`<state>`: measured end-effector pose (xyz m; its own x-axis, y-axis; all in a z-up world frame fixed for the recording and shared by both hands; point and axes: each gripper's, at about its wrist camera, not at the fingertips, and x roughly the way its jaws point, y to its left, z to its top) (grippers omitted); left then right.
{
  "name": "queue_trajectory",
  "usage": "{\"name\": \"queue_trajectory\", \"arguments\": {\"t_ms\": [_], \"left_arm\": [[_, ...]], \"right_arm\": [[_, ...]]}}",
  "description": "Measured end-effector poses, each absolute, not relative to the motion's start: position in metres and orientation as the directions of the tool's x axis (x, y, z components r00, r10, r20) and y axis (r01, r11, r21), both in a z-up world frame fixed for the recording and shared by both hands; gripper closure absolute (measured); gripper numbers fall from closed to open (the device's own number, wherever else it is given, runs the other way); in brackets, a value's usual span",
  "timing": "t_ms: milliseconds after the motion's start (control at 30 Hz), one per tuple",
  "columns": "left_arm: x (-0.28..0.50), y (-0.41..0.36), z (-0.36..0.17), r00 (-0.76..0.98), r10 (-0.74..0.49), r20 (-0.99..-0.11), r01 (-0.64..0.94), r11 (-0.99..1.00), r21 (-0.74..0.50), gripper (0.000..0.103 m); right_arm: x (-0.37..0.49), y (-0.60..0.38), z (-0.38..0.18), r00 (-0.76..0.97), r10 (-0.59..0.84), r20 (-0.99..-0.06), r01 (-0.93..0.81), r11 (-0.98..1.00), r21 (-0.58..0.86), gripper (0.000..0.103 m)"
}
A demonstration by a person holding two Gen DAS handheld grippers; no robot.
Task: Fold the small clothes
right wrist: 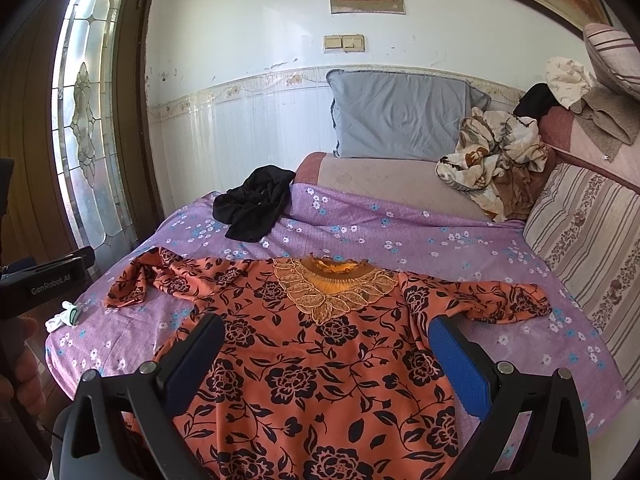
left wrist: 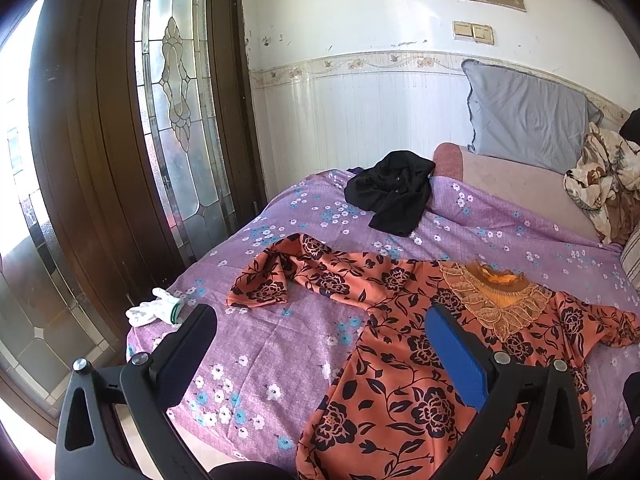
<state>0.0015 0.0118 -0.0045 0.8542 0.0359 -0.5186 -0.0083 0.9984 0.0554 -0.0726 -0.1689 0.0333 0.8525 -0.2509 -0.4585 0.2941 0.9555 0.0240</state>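
An orange blouse with black flowers (left wrist: 400,360) (right wrist: 320,360) lies spread face up on the purple floral bedsheet (left wrist: 280,340) (right wrist: 420,240). Its lace collar (right wrist: 336,288) points to the far side, and its left sleeve (left wrist: 272,276) (right wrist: 136,280) is crumpled and bent. My left gripper (left wrist: 320,344) hovers open above the blouse's left side and the bare sheet. My right gripper (right wrist: 326,344) hangs open over the blouse's chest. Neither holds any cloth. A black garment (left wrist: 392,196) (right wrist: 252,204) lies bunched at the far left of the sheet.
A white glove (left wrist: 154,308) (right wrist: 62,316) lies near the bed's left edge, beside a wooden door with a glass panel (left wrist: 180,120). A grey pillow (right wrist: 400,120), crumpled patterned cloth (right wrist: 492,160) and a striped cushion (right wrist: 588,248) sit at the back and right. The left gripper's body (right wrist: 44,280) shows at left.
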Motion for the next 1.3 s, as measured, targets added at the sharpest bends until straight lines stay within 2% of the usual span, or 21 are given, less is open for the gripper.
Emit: {"name": "queue_trajectory", "arguments": {"t_ms": [700, 1033, 1200, 1300], "left_arm": [[0.013, 0.006, -0.017, 0.852, 0.045, -0.522, -0.010, 0.998, 0.070, 0.000], [0.032, -0.012, -0.024, 0.839, 0.055, -0.541, 0.012, 0.993, 0.120, 0.000], [0.053, -0.030, -0.037, 0.825, 0.034, -0.564, 0.039, 0.992, 0.117, 0.000], [0.081, -0.051, -0.055, 0.778, -0.013, -0.628, 0.106, 0.988, 0.111, 0.000]], "right_arm": [[-0.057, -0.182, 0.023, 0.841, -0.247, -0.481, 0.310, 0.949, 0.055, 0.000], [-0.033, -0.204, 0.020, 0.837, -0.256, -0.484, 0.333, 0.940, 0.078, 0.000], [-0.009, -0.235, 0.013, 0.821, -0.264, -0.506, 0.366, 0.924, 0.111, 0.000], [0.006, -0.276, 0.000, 0.802, -0.252, -0.542, 0.400, 0.900, 0.173, 0.000]]}}
